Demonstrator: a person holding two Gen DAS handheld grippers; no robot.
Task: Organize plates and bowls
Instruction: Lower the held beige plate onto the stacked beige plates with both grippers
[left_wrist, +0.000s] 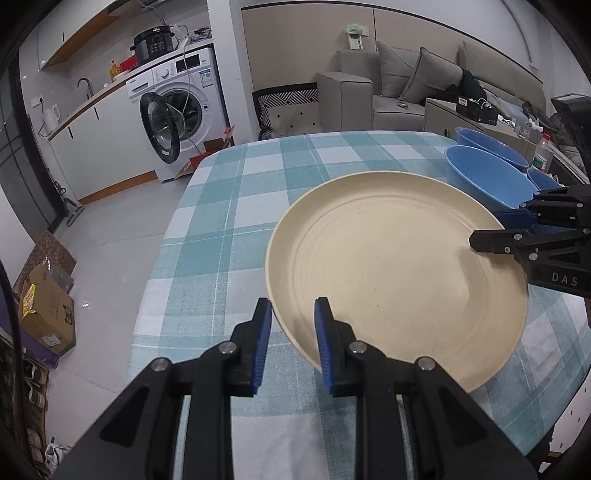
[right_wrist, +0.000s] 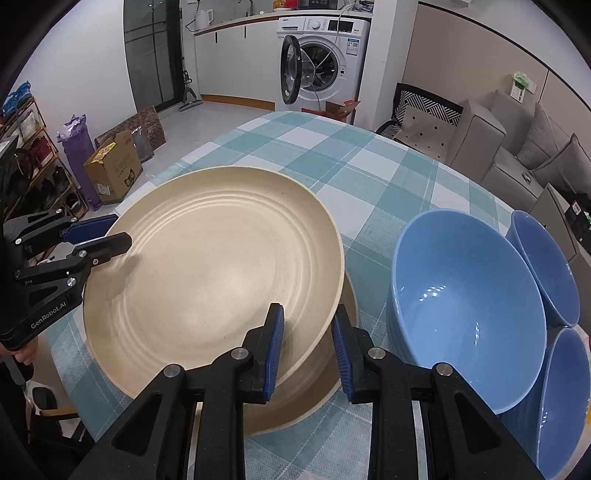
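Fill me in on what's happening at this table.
A person is working two handheld grippers. The left gripper and the right gripper each clamp opposite edges of a beige plate, holding it just above a second beige plate lying on the checked tablecloth. Three blue bowls sit close together beside them.

Second cream plate (right_wrist: 328, 384) mostly hidden under the top plate (right_wrist: 214, 266). Lower-right blue bowl (right_wrist: 565, 406) cut by the frame edge. Left-wrist view: third bowl (left_wrist: 543, 179) is a sliver behind the right gripper (left_wrist: 498, 229). Appliance labels too small.
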